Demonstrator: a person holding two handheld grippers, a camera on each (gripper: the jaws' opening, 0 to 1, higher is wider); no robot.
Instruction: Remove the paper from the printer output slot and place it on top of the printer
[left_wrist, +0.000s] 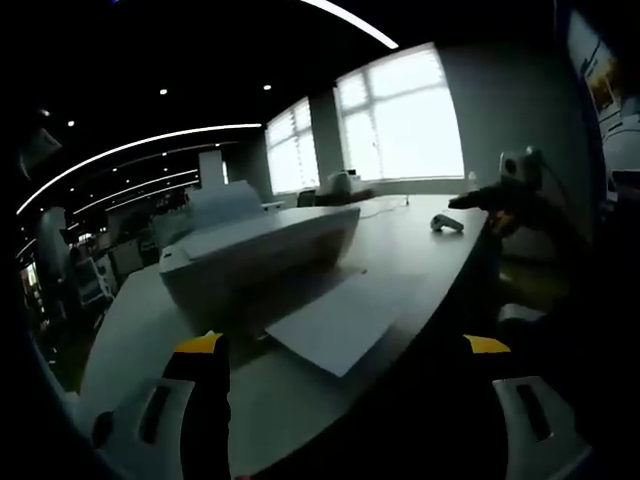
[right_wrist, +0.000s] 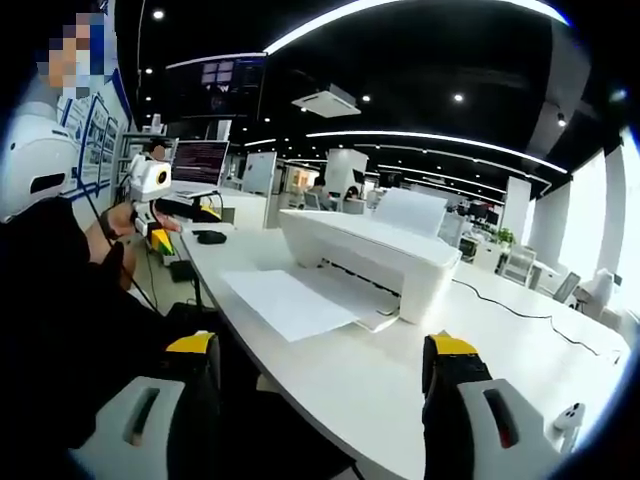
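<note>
a white sheet of paper (right_wrist: 290, 302) juts flat from the printer (right_wrist: 375, 255) output slot over the white surface (right_wrist: 520, 330), its long axis running out from the slot toward the surface's near edge. in both views it lies ahead of and between the jaws, with the right hand-held gripper (right_wrist: 325, 358) and left hand-held gripper (left_wrist: 345, 350) both spread wide, holding nothing and well short of it. from these angles neither is clearly nearer
</note>
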